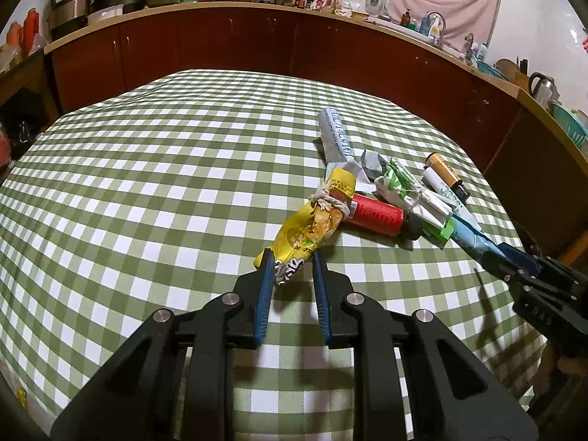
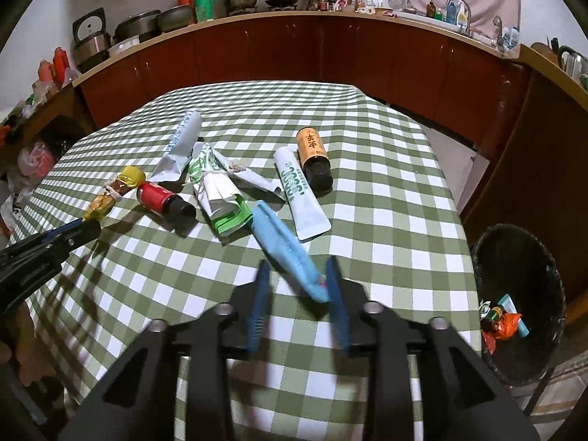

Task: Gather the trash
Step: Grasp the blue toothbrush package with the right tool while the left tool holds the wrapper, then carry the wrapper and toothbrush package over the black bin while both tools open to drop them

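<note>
While some waste already lies in the bin [image 2: 551, 257], the left claw [image 1: 292, 262] clamps a yellow packet [image 1: 312, 228] and the right claw [image 2: 298, 279] (jaws apart) straddles a blue tube [image 2: 286, 253]; five items remain on the bench [image 2: 386, 202].

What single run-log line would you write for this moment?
left gripper: shut on yellow packet | right gripper: around blue packet, grip unclear | bin: holds some trash

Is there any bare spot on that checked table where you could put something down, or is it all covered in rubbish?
Plenty. The far half of the checked tablecloth, toward the red cabinets, is bare, and so is the wide stretch left of the yellow wrapper. It is crowded only in the cluster from the red bottle to the brown bottle.
</note>
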`<state>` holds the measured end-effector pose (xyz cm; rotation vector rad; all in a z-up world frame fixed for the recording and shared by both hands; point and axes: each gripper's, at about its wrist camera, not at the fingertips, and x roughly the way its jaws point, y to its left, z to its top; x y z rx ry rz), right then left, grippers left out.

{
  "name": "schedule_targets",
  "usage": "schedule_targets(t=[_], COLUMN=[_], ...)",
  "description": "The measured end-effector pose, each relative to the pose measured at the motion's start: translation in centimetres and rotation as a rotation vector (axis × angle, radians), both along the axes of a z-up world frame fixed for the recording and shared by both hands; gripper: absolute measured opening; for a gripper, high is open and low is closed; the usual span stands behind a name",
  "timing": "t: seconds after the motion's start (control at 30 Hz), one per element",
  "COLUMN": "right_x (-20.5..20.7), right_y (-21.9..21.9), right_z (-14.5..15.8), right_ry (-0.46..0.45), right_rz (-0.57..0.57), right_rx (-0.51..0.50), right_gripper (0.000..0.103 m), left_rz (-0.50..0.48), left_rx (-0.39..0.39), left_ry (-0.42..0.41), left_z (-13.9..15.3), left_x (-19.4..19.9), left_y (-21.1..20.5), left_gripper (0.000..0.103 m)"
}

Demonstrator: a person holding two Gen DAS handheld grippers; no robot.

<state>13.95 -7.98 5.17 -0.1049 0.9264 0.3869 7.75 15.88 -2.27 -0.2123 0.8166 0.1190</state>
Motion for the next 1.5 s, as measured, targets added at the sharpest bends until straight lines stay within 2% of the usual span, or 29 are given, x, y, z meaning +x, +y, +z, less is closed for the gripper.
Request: schedule_targets(t=[0.23, 0.27, 0.3, 0.37, 0.77, 1.03, 1.5], right_x=[0.4, 0.4, 0.4, 0.5, -1.2, -1.6, -1.2], right_y=[1.2, 1.4, 1.4, 1.5, -0.3, -3.8, -13.9], right_z=[-0.1, -0.1, -0.1, -0.3, 0.2, 1.3, 1.4], right_ry=[-0.02, -0.024, -0.031, -0.018, -0.053, -0.105, -0.149], right_rz=[0.025, 0.028, 0.03, 0.038, -0.009, -0.09, -0.306], right_rx=[-0.046, -0.057, -0.07, -0.072, -0.008, 0.014, -0.006], right_gripper=[0.042, 0.038, 0.025, 0.017, 0.014, 0.014, 0.014], left_rz=[0.006, 0.006, 0.005, 0.004, -0.01, -0.087, -0.277], left_rx=[-0.002, -0.001, -0.001, 0.0, -0.008, -0.022, -0.023], left_ry=[0.003, 0.004, 0.004, 0.005, -0.004, -0.026, -0.066], left_z=[0.0, -0.1, -0.2, -0.2, 0.3, 1.2, 2.3], left_x=[-0.1, -0.1, -0.1, -0.2, -0.9, -0.3, 4.7], left_y=[0.6, 0.6, 0.6, 0.6, -1.0, -5.1, -16.7], left_gripper=[0.021, 0.021, 0.021, 0.021, 0.02, 0.02, 0.02])
